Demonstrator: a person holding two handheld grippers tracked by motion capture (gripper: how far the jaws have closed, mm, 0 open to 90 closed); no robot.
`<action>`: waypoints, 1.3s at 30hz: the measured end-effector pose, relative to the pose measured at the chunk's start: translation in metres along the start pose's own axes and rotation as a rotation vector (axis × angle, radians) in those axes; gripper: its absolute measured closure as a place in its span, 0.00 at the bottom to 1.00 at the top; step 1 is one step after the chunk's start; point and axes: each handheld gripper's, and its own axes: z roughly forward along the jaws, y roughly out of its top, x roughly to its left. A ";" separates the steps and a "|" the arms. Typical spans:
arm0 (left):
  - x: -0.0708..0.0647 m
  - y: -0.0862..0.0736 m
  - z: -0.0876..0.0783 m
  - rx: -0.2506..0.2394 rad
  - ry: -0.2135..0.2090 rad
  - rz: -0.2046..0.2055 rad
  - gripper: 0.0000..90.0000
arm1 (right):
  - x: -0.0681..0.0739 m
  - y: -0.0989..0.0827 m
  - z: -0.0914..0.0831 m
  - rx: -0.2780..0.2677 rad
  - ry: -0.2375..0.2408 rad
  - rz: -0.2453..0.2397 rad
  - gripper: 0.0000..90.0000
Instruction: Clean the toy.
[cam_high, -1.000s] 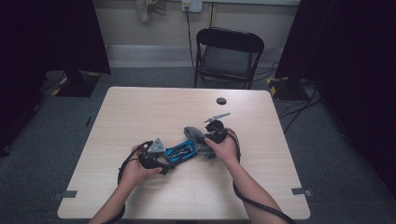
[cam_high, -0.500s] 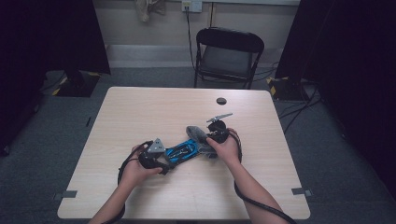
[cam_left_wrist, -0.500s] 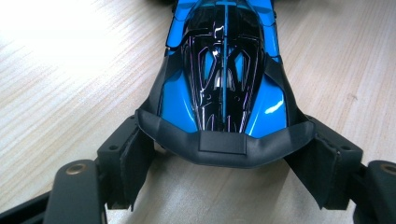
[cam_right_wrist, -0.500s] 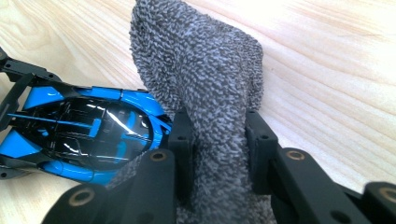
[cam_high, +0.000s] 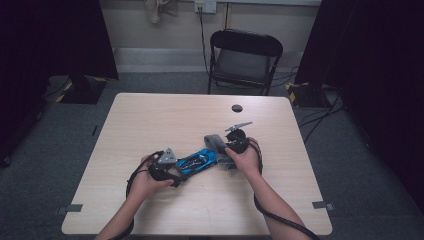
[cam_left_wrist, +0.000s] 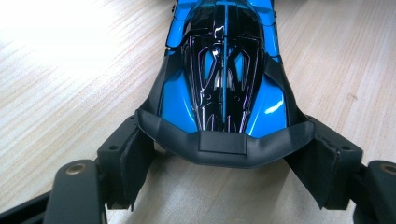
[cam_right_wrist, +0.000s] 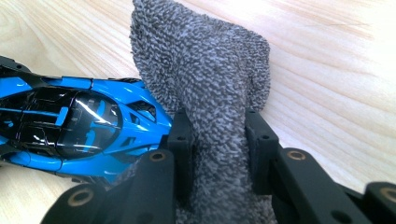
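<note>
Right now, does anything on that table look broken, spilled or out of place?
Nothing stands out. The blue toy car sits upright and whole, clamped by the left hand-held gripper, while the right hand-held gripper pinches a grey cloth beside it.

I see a glossy blue and black toy car (cam_high: 198, 161) lying upright on its wheels on the counter (cam_high: 165, 120), while a grey terry cloth (cam_right_wrist: 210, 93), bunched and standing up, touches the car at one end.
</note>
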 end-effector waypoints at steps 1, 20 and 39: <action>0.000 0.000 0.000 0.000 0.000 0.000 0.29 | -0.001 -0.001 -0.001 -0.002 -0.002 0.002 0.76; 0.000 0.000 0.000 0.002 -0.004 0.001 0.28 | -0.014 -0.029 -0.024 -0.020 0.010 -0.064 0.51; 0.009 0.003 -0.019 -0.007 -0.071 -0.005 0.25 | -0.015 -0.035 -0.030 -0.031 0.018 -0.083 0.45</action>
